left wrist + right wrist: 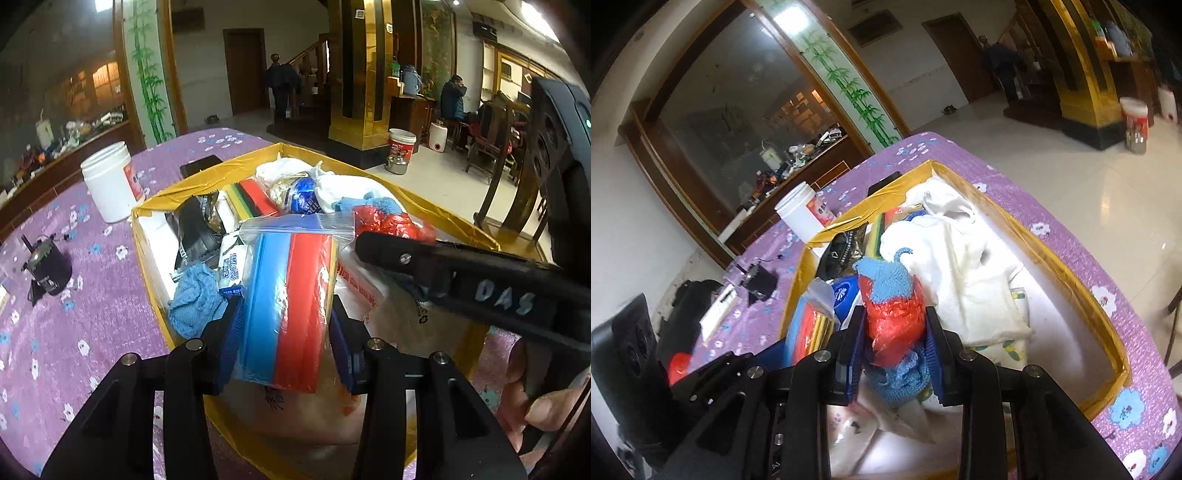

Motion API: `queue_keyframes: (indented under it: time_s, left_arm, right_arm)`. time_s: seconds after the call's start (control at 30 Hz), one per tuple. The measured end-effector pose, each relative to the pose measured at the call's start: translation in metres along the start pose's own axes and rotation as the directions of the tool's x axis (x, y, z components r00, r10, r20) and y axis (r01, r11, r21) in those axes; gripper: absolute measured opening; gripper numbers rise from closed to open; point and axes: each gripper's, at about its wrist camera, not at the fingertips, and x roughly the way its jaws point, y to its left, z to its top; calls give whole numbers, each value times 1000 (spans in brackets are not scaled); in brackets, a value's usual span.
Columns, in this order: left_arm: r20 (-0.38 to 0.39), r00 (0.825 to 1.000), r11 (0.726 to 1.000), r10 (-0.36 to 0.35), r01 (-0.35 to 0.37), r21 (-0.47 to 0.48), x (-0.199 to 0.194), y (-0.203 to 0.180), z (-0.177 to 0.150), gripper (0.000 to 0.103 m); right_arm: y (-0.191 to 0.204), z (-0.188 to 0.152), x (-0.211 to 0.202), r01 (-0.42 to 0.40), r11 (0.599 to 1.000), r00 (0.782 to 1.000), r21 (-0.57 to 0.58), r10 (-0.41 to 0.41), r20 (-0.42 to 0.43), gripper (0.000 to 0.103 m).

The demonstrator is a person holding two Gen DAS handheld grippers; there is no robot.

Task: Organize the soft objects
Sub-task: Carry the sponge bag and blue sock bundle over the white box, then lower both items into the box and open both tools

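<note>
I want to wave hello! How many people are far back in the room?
2. A standing person is by the staircase; a seated person is at the far right beside wooden chairs. Others may be hidden behind the gold pillar.

My right gripper (369, 240) carries the hand-lettered marking "DAS" in white on its black arm. The white jar (109, 181) bears a red label, the white packet (232, 267) blue print, and the plastic bag (360, 291) red print; I cannot read any of these.
</note>
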Motion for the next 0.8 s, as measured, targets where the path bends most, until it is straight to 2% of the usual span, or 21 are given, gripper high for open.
queue_keyframes:
  time_s: [0.13,0.47,0.8]
  left_arm:
    - [-3,1000,1000,14,-14,11,3,-2,-2,42]
    - [13,998,996,64,-65,64,3,-13,-8,42]
    - [11,998,995,69,-69,71,4,-13,-7,42]
  right_arm:
    - [7,-4,5,55,997,998,-48,-55,3,31]
    - [9,-4,12,86,995,996,-57,-88,-17,31]
    - [12,-4,15,108,992,994,-69,-110,-23,30]
